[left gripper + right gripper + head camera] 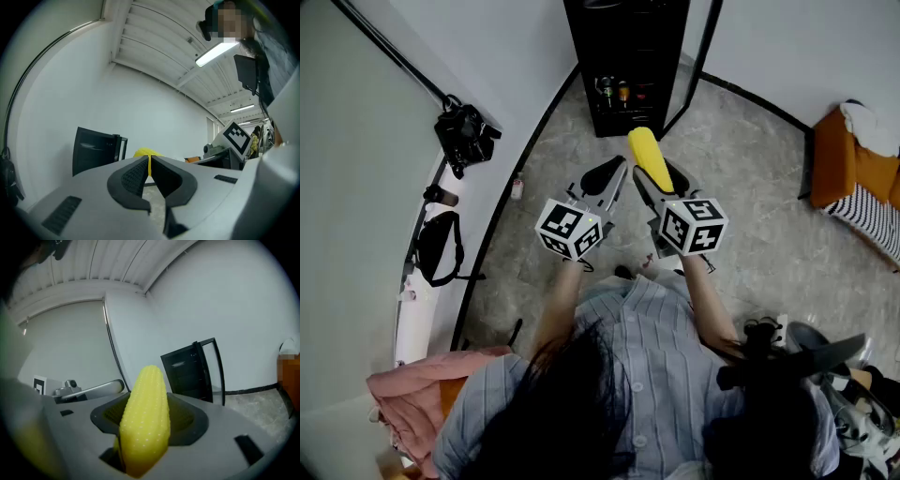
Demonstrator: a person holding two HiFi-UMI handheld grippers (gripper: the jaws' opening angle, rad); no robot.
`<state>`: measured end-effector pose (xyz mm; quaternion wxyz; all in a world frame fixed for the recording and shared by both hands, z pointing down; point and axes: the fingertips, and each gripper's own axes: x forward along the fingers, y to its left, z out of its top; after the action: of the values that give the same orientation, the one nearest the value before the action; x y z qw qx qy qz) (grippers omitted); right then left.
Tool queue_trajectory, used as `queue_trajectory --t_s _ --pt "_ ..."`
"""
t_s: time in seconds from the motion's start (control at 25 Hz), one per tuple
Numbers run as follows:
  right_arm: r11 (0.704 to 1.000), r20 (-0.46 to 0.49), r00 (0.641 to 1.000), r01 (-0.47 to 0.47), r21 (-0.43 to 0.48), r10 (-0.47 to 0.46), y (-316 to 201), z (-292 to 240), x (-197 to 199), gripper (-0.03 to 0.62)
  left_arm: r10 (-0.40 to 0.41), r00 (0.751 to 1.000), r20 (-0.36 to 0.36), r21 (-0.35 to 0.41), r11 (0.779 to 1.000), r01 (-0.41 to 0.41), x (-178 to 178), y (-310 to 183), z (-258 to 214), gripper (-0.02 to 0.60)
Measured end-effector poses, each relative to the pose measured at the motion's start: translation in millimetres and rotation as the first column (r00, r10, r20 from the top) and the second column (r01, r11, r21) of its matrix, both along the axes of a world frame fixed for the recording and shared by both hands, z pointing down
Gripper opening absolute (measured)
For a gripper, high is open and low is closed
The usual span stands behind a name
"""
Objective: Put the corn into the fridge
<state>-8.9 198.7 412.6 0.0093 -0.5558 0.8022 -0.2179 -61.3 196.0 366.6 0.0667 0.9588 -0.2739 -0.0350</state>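
– Yellow corn (649, 157), clamped in the right gripper (661, 186), tip aimed at the black fridge (626, 66). Why carry it that way?
– The jaws press on the cob's lower half from both sides, so most of its length sticks out ahead. My reading is that this lets the tip reach a shelf first. The cob hangs in the air, well short of the cabinet.
– And the left gripper (605, 176)?
– Jaws pressed together with nothing between them, held level just beside the right one. It looks spare for now, since the glass door (699, 64) already stands swung open on the right.
– What's inside?
– A few bottles (614, 91) on one shelf. The rest is too dark to tell.
– The setting?
– Grey marbled floor (750, 197), bare between the person and the fridge. White walls (787, 47) with a dark skirting, the left one curved. An orange seat (839, 159) with a striped cloth sits at the right edge. A black bag (439, 246) and a camera (464, 136) sit beyond the curved wall on the left.
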Motion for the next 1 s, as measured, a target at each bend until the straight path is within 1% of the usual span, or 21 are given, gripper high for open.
queue_trajectory --t_s 0.28,0.64,0.84,1.0 --pt "1.0 0.056 0.998 -0.009 0.004 0.008 0 3 -1 0.245 0.016 1.0 0.008 -0.005 1.0 -0.016 -1 3 7 0.009" --pt "1.0 0.057 0.998 -0.004 -0.022 0.005 -1 12 -8 0.245 0.005 1.0 -0.009 -0.043 0.999 -0.005 -12 -5 16 0.009" --pt "0.999 0.061 0.998 -0.001 -0.041 0.003 -9 15 -3 0.245 0.011 1.0 -0.011 -0.074 0.997 -0.011 -5 -14 27 0.009" --pt "0.998 0.067 0.998 0.01 -0.06 -0.006 -23 24 4 0.245 -0.004 1.0 -0.013 -0.1 0.995 0.003 1 -27 37 0.008"
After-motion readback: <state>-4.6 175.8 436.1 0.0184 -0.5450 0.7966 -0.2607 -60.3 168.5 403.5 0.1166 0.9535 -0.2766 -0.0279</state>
